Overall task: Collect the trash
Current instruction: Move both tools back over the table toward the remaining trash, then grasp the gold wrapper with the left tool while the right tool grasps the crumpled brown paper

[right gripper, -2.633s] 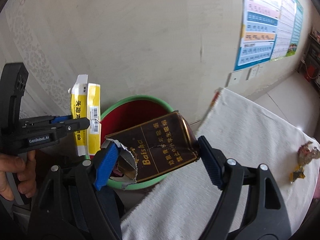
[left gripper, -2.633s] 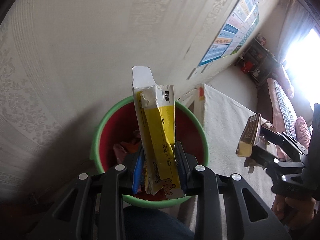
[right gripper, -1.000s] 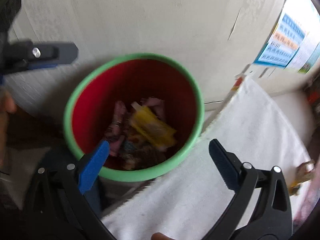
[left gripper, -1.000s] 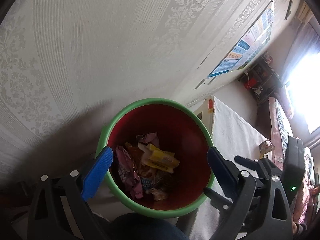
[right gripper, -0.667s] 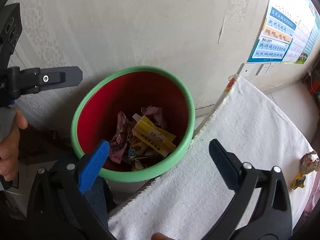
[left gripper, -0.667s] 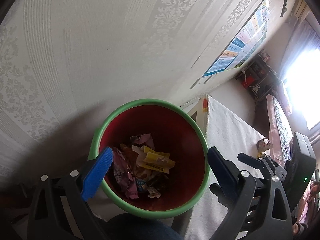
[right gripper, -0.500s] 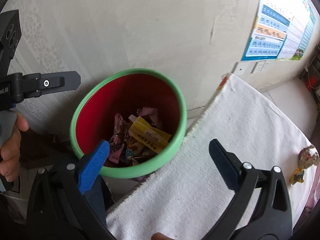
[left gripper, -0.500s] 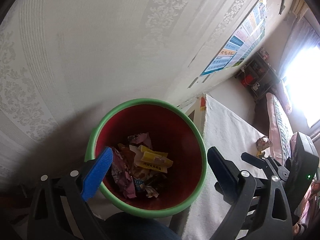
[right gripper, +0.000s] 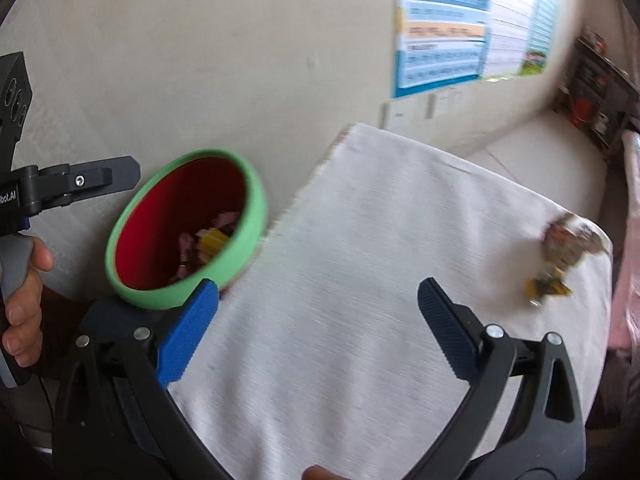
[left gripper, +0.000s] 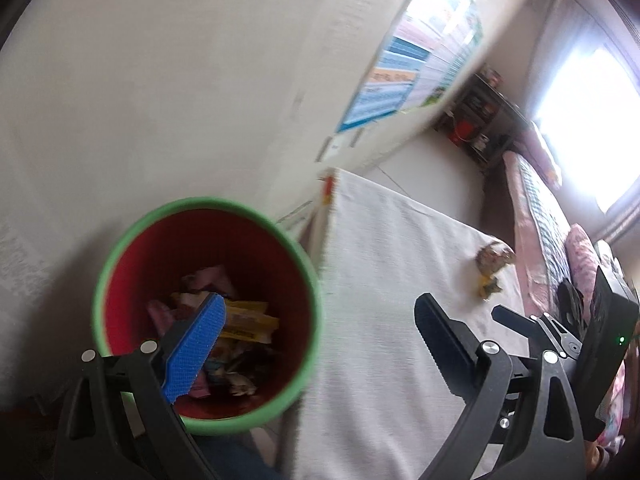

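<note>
Right tongs (right gripper: 318, 312) empty, spread | wrappers (right gripper: 560, 264) clearer right view

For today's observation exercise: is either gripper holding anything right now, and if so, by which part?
Nothing is held. The left gripper and right gripper both have jaws wide open and empty; wrappers lie on the cloth.

Left gripper (left gripper: 316, 336): black frame, silver screws, one blue ribbed pad, one black ribbed pad.
Right gripper (right gripper: 318, 320): same black frame, blue and dark ribbed pads.
Left handle (right gripper: 14, 256): grey grip, white lettering ending "bot.AI" above.
Right housing (left gripper: 610, 344): black, small green light.
</note>
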Demonstrator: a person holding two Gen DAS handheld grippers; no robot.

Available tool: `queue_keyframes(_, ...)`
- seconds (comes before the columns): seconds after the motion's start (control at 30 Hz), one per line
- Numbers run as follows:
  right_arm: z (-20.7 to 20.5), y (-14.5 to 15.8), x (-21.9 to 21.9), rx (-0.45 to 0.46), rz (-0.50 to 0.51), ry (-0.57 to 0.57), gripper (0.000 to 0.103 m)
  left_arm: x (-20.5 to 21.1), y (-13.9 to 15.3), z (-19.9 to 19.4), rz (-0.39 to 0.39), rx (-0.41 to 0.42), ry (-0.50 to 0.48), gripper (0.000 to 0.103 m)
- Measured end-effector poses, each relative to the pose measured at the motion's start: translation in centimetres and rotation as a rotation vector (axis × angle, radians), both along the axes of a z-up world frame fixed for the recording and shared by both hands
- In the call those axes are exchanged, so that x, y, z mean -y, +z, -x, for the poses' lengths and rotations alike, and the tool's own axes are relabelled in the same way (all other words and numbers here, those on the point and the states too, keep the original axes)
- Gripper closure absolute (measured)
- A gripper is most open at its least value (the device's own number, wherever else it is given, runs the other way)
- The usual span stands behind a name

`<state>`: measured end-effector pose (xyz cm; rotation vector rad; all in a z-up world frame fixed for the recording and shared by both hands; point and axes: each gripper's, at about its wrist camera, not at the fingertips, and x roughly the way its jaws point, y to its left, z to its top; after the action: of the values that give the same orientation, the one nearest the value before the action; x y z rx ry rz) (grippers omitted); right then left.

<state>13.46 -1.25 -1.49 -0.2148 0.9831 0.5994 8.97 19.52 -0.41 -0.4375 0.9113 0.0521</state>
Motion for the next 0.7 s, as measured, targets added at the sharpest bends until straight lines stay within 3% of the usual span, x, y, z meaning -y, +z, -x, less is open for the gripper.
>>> queue_keyframes(0.7, -4.0, 0.2, 21.9, 0.011, 0.030, -0.361, 0.005, 18.0, -1.5, -7.5, -0.024, -0.041, -0.347, 0.012)
